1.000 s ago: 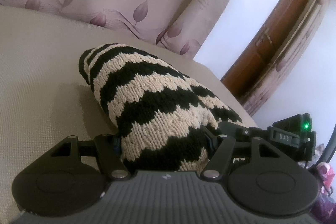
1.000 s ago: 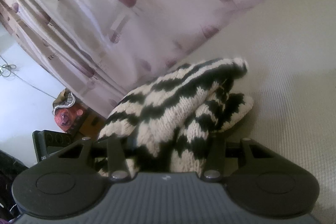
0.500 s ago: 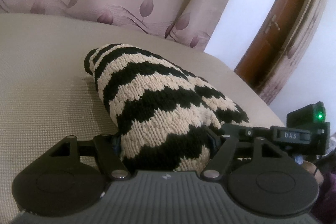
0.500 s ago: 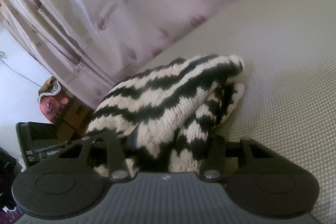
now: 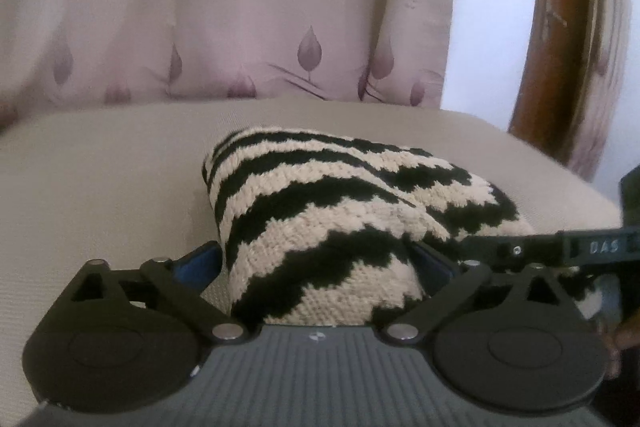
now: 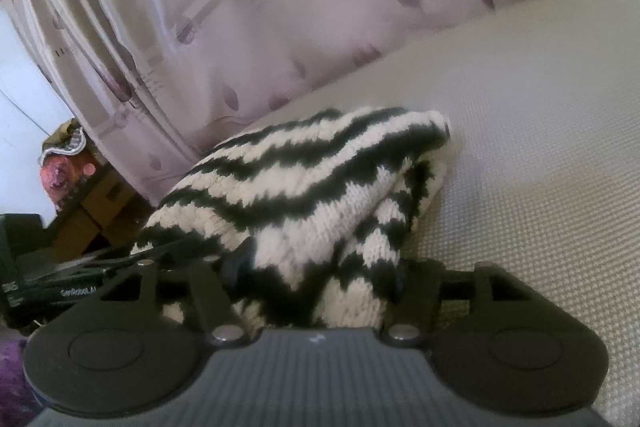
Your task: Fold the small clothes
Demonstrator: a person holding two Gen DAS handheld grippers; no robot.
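Left wrist view: a black-and-cream striped knit garment (image 5: 320,227) is seen folded on a beige cushioned surface (image 5: 100,187), clamped between the left gripper (image 5: 320,267) jaws. Right wrist view: its near edge is clamped by the right gripper (image 6: 320,279) jaws; a floral curtain (image 6: 240,7) is seen behind.

Chunky, rough knit wool in black and cream on the folded garment (image 5: 332,227). Matt black plastic with small shiny metal pivot pins on the left tongs (image 5: 320,263) and right tongs (image 6: 320,267). Coarse woven beige cloth over the surface (image 6: 540,155). Thin, faintly glossy printed curtain (image 5: 248,11) along the top. Polished brown wood on the door frame (image 5: 560,35), upper right.
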